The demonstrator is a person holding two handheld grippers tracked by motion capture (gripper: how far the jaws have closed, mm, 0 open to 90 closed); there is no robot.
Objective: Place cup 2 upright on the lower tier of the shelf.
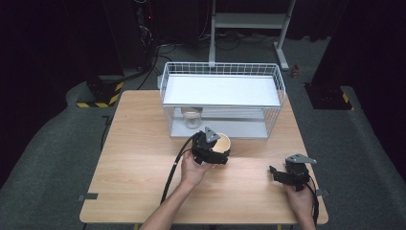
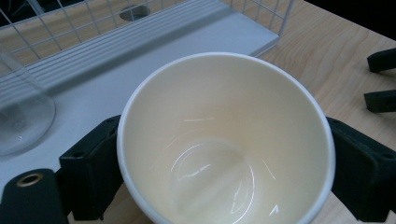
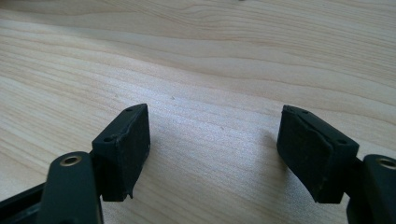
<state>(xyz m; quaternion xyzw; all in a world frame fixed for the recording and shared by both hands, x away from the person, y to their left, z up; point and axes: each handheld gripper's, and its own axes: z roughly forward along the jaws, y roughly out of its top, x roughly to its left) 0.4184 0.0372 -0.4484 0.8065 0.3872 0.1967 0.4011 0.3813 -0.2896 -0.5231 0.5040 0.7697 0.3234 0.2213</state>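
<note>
Cup [image 2: 224, 140] transfer | I am pinching its wall with left gripper [image 1: 213, 148], mouth up, approaching wire rack [image 1: 273, 86] | right gripper [image 3: 215, 154] is resting spread, keeping clear.

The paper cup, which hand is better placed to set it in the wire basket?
Left. The left gripper is already shut on the paper cup, right in front of the wire basket. The right gripper is open with nothing between its jaws, low over the table, farther from the basket.
</note>
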